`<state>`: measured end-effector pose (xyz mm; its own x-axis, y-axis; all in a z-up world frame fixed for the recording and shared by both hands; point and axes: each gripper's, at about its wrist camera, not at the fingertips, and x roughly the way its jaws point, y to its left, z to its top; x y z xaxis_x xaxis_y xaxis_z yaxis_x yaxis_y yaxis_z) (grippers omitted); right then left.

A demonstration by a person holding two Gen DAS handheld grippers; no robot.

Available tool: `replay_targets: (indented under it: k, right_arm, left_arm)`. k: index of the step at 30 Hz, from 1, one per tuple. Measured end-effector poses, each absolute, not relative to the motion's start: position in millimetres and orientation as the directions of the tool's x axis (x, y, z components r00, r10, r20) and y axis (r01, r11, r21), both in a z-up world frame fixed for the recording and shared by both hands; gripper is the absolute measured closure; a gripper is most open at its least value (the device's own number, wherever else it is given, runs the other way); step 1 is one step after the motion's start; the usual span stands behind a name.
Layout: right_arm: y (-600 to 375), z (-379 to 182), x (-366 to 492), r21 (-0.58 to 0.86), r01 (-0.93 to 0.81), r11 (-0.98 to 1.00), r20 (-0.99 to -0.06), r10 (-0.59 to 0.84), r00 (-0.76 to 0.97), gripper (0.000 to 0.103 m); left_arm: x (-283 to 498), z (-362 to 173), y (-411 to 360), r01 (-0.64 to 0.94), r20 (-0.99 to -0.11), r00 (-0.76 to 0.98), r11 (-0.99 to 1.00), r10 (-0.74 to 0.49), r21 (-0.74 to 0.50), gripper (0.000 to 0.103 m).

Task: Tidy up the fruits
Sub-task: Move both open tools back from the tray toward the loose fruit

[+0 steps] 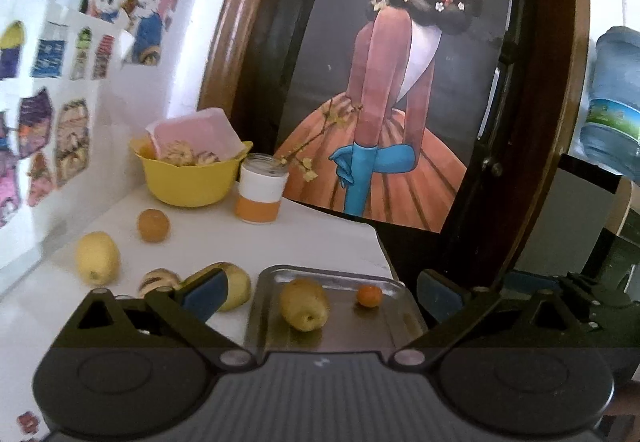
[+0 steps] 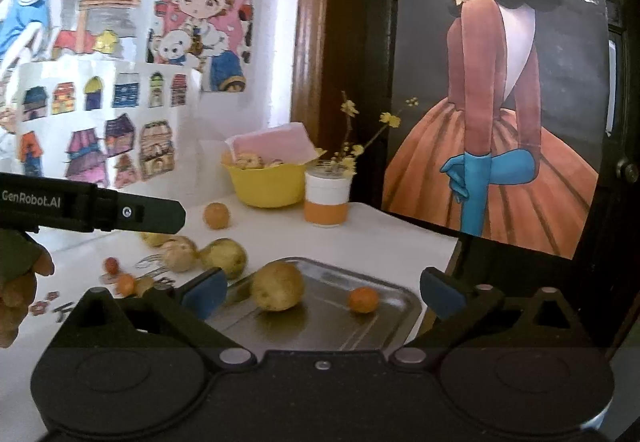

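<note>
Already on the steel tray sit a pear and a small orange; both grippers hover empty, jaws wide. Loose round fruit on the counter could roll off if nudged.

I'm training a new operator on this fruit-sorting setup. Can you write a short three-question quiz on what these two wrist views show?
1. True or false: the metal tray holds no fruit yet.
2. Multiple choice: what stands right beside the yellow bowl? A) a kettle B) an orange-and-white jar with flower twigs C) a knife
3. Short answer: how do the jaws of the left gripper and the right gripper stand?

Key
1. False: a yellow pear and a small orange fruit lie apart on it.
2. B
3. Both open, holding nothing.
</note>
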<state>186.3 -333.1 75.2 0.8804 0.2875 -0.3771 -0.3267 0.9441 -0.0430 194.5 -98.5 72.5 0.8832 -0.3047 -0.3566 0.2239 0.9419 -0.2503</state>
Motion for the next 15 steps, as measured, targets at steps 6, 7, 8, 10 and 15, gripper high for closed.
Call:
replay_targets:
  k: [6,7,8,10,15]
  right_arm:
    - [-321,77,151,-0.036,-0.333,0.942,-0.395,0.292,0.871,0.001]
    - [-319,77,146,-0.039,-0.330,0.943,-0.401,0.288,0.870,0.001]
    - [-317,75,141,-0.038,-0.325,0.945,-0.408,0.283,0.868,0.001]
    - [-313,73,131,-0.026,-0.319,0.947,-0.425,0.279,0.861,0.001]
    - [-302,62,111,0.011,-0.320,0.947,-0.481,0.285,0.829,0.001]
  left_arm:
    - [154,70,-75,0.210,-0.376,0.879,0.947,-0.292,-0.244,0.001]
    - [148,70,-71,0.208,-0.377,0.881,0.949,-0.287,-0.237,0.001]
    - [142,68,-67,0.203,-0.378,0.883,0.952,-0.279,-0.228,0.000]
    - [131,66,-59,0.191,-0.382,0.886,0.958,-0.262,-0.213,0.000]
    - [110,52,-37,0.170,-0.426,0.870,0.962,-0.248,-0.213,0.000]
